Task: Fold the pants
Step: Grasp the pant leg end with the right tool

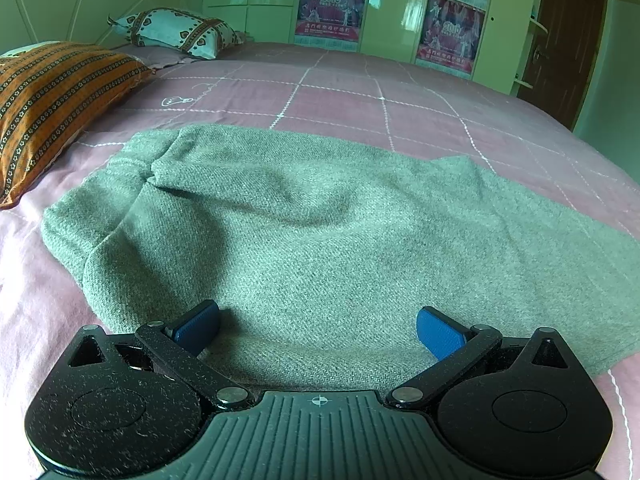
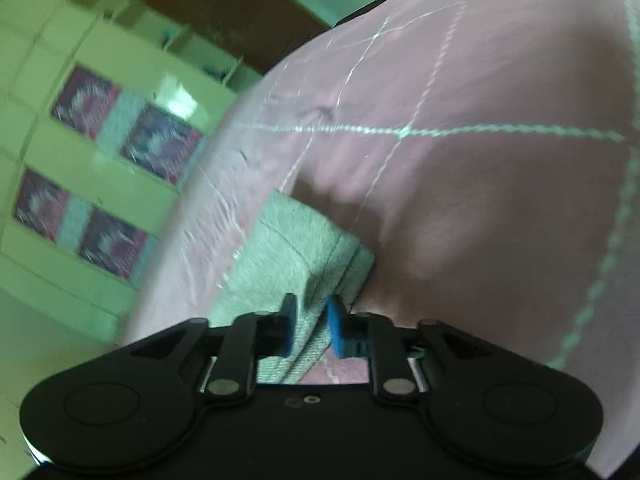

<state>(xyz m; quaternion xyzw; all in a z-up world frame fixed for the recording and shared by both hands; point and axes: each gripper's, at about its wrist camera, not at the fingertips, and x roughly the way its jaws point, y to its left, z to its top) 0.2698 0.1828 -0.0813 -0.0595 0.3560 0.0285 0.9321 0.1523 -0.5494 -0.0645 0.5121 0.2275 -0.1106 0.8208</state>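
Observation:
Grey knit pants [image 1: 320,220] lie spread across the pink checked bedsheet [image 1: 340,96], with a soft crease near their middle and a fold at the left end. My left gripper [image 1: 318,312] hovers over the near edge of the pants, its blue pads wide apart and nothing between them. In the right wrist view, which is tilted and blurred, my right gripper [image 2: 312,312] is shut on a hemmed end of the pants [image 2: 288,248]. The fabric fills the narrow gap between the pads and juts out ahead of them over the bedsheet [image 2: 480,180].
An orange striped pillow [image 1: 52,100] lies at the left and a white patterned pillow [image 1: 176,32] behind it. Green wardrobe doors with posters [image 1: 332,4] stand past the far edge of the bed. A brown door [image 1: 560,40] is at the far right.

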